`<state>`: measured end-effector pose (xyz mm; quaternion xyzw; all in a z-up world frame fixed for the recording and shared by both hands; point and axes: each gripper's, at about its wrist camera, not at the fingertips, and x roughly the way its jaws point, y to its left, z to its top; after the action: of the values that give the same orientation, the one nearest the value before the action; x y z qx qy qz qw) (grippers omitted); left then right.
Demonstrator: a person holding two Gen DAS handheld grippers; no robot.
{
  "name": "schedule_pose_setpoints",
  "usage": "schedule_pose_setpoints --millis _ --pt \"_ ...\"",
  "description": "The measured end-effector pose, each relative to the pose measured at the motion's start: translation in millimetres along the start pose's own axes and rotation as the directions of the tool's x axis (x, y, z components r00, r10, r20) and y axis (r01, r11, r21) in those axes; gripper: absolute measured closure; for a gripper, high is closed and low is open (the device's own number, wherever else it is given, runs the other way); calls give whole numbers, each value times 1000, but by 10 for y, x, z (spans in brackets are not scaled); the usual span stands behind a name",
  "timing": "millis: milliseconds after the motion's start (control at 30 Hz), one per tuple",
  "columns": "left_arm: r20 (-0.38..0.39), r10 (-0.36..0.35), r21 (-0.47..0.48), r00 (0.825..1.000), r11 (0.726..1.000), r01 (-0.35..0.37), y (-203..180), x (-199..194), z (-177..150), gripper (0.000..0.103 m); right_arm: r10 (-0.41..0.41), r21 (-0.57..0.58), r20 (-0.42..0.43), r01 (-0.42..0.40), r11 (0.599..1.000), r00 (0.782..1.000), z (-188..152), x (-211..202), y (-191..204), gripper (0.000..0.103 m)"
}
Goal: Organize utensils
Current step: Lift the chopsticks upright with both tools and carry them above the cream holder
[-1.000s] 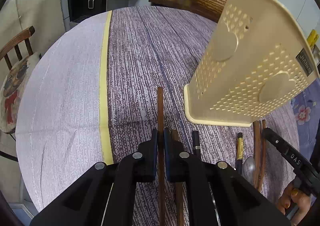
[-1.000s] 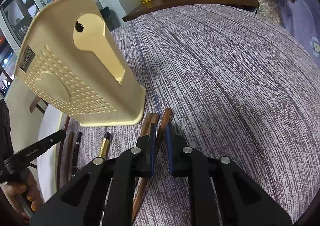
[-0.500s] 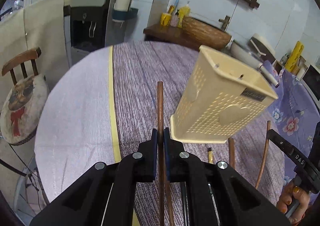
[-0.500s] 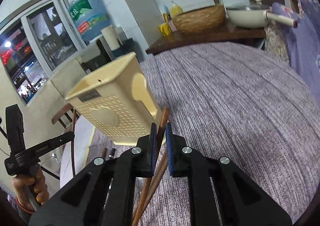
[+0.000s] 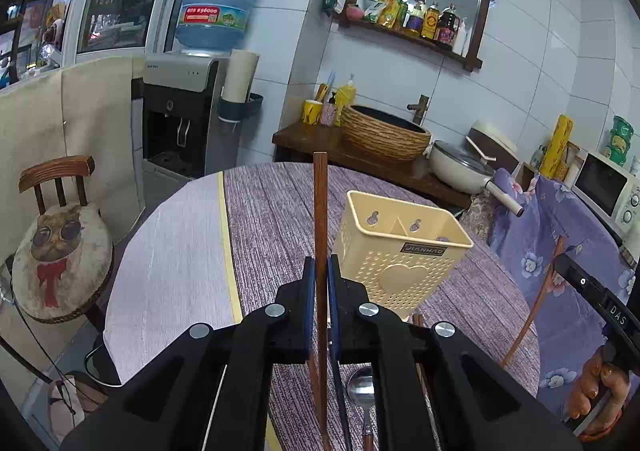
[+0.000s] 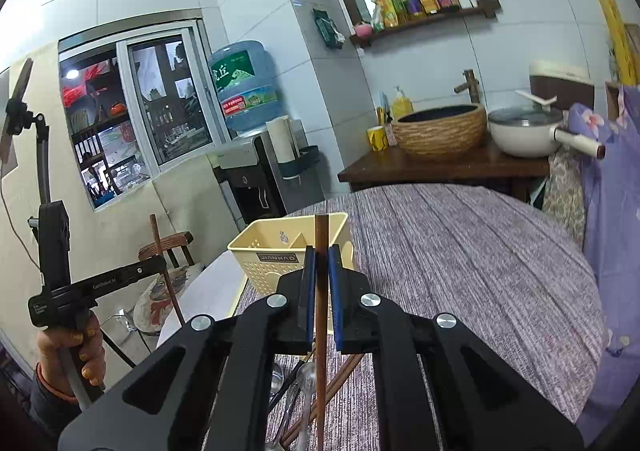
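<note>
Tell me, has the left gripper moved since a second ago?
Yes. The left gripper, shut on a wooden chopstick, has lifted away from the table: the cream utensil basket now sits lower and looks smaller, its open top visible.

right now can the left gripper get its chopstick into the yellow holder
Probably yes. The left gripper is shut on a wooden chopstick, and the holder stands upright just ahead and to the right, its top open and both compartments nearly bare. Nothing lies between them; the chopstick would need tipping downward.
</note>
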<state>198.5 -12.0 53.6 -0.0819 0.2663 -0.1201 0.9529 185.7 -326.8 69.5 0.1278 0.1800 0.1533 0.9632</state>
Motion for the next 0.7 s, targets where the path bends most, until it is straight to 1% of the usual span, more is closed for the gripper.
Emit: schedule_pose_setpoints --millis 100,333,500,600,700 --pt "14 0 2 1000 1000 0 -13 -32 12 96 5 -9 16 -5 1000 1000 17 -66 27 95" --pt "40 1 12 999 1000 -1 -37 -103 39 96 13 -24 16 -12 1000 1000 50 -66 55 95" --pt "52 -10 7 999 1000 9 -23 -158 99 96 38 -15 17 -38 999 999 118 -84 44 95" --pt "62 -26 16 998 1000 25 -49 -202 182 96 59 -15 21 -59 998 998 226 -91 66 96" --pt "87 -57 11 995 998 56 -86 -269 361 96 86 -24 33 -86 996 996 410 -87 124 95"
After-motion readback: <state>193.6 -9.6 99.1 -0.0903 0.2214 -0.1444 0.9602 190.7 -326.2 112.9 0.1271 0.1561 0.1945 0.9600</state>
